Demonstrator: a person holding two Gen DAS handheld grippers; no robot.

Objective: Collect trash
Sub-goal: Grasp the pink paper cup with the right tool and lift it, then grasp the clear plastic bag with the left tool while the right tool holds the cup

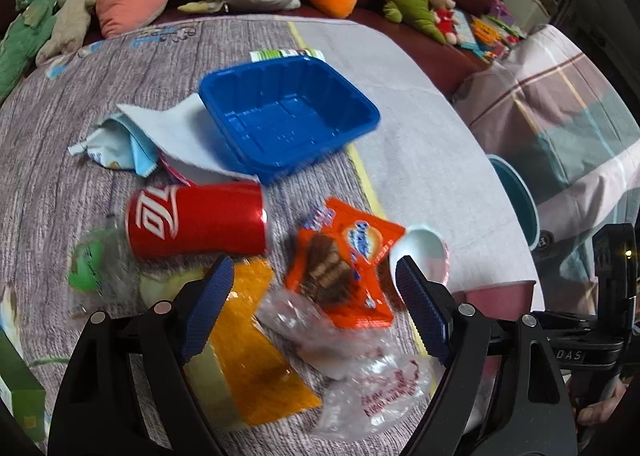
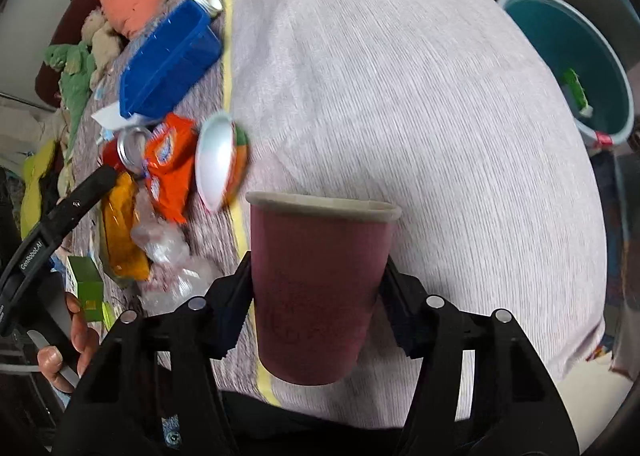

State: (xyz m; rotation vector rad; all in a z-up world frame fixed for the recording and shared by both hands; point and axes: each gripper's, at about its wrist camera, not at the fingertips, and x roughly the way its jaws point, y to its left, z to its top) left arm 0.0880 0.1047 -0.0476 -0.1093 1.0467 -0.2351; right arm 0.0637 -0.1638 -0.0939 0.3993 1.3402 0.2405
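Trash lies heaped on the cloth-covered bed. In the left wrist view a green bottle sits blurred at the left edge, a red can lies on its side left of centre, a blue tray rests above it, and an orange wrapper with clear plastic sits lower centre. The left gripper hovers over that wrapper pile with its jaws wide apart and nothing between them. Right of the wrapper a white tub lies tipped.

In the right wrist view the right gripper is clamped on a pink paper cup, upright at lower centre, its pads against both sides. A teal bin stands at the upper right, off the bed edge, with a green scrap already inside.

Likely step: the cup is grasped and ready to carry. Next move probably calls for swinging it rightward over the bin rim before letting go, keeping the squeeze gentle so the paper wall does not buckle.
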